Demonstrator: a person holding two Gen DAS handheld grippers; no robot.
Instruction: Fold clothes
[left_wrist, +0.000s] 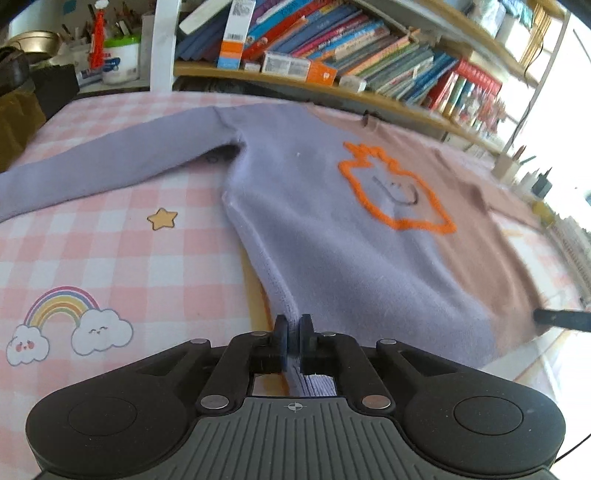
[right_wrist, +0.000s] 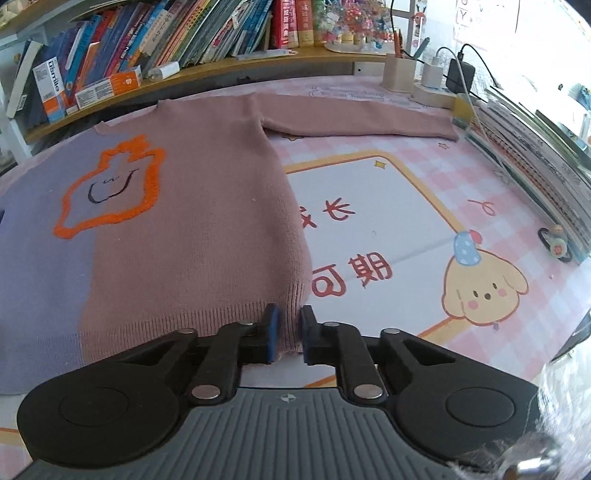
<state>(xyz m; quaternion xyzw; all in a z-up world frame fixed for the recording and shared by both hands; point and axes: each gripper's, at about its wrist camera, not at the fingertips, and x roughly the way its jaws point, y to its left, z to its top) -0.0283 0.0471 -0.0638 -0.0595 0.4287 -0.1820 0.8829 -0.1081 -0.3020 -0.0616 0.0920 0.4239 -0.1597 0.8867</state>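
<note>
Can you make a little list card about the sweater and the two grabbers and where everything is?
garment: two-tone sweater, lilac and dusty pink, orange outline face on chest
position: flat on checked desk mat, sleeves spread out
left gripper: shut on lilac hem corner
right gripper: open, pink hem corner between its fingers
behind: bookshelf
fold progress: none yet
</note>
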